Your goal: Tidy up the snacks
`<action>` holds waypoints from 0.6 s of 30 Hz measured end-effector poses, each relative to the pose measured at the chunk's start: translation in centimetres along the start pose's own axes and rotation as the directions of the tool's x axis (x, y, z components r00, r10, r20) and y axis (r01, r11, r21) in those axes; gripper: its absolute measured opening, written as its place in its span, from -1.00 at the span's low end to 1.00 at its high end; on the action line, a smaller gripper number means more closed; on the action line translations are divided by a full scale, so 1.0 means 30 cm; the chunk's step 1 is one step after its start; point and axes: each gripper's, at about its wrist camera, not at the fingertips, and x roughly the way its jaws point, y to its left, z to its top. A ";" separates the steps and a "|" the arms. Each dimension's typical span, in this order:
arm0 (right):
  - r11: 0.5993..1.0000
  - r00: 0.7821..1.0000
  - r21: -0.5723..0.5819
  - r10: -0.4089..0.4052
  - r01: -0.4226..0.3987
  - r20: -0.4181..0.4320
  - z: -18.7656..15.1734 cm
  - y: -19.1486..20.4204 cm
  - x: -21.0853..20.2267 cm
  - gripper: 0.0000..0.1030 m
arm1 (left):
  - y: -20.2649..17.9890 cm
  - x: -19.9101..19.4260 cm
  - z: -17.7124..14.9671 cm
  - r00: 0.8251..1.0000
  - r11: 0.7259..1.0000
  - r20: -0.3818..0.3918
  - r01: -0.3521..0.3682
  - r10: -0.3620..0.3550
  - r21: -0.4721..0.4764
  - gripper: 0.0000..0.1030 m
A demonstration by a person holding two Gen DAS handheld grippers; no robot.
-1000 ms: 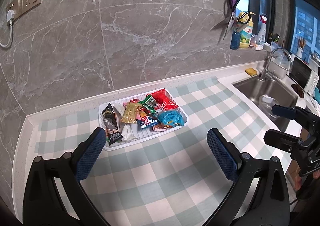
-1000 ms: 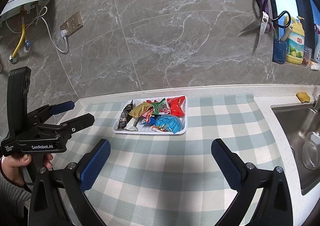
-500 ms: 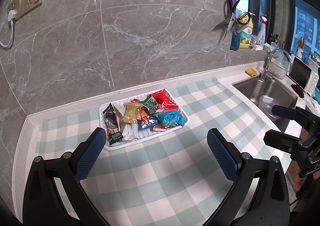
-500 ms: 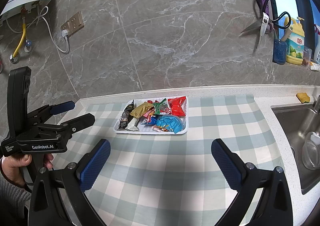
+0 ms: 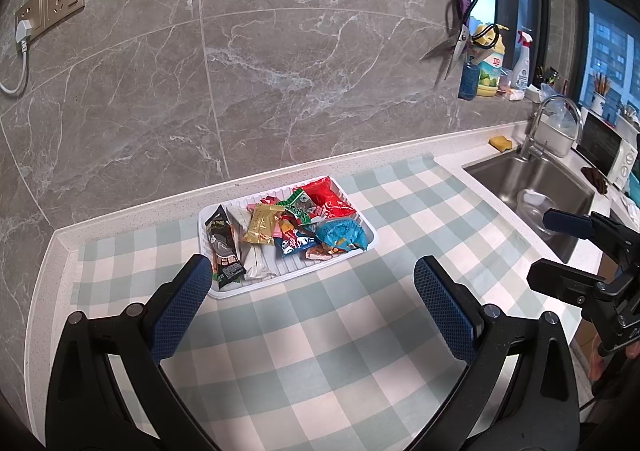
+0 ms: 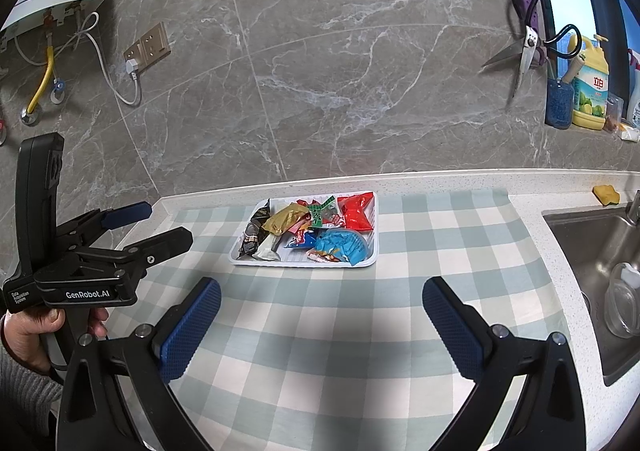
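Assorted snack packets (image 5: 288, 229) are seen gathered in a white tray (image 5: 370, 227) on the checked cloth (image 5: 320, 331), while the left gripper (image 5: 312, 307) and right gripper (image 6: 320, 327) are held wide apart and empty, short of the tray.

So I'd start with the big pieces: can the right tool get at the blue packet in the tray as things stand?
Probably yes: the right tool is open and empty, and only bare checked cloth lies between it and the blue packet, on top at the tray's near edge.

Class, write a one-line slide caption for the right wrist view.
Open right gripper faces a white tray of mixed snack packets on a checked cloth.
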 end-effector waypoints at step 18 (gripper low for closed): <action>1.000 1.000 0.000 0.001 -0.001 0.002 -0.004 0.003 -0.004 1.00 | 0.001 -0.008 -0.004 1.000 1.000 0.000 0.000 0.000 0.002 0.99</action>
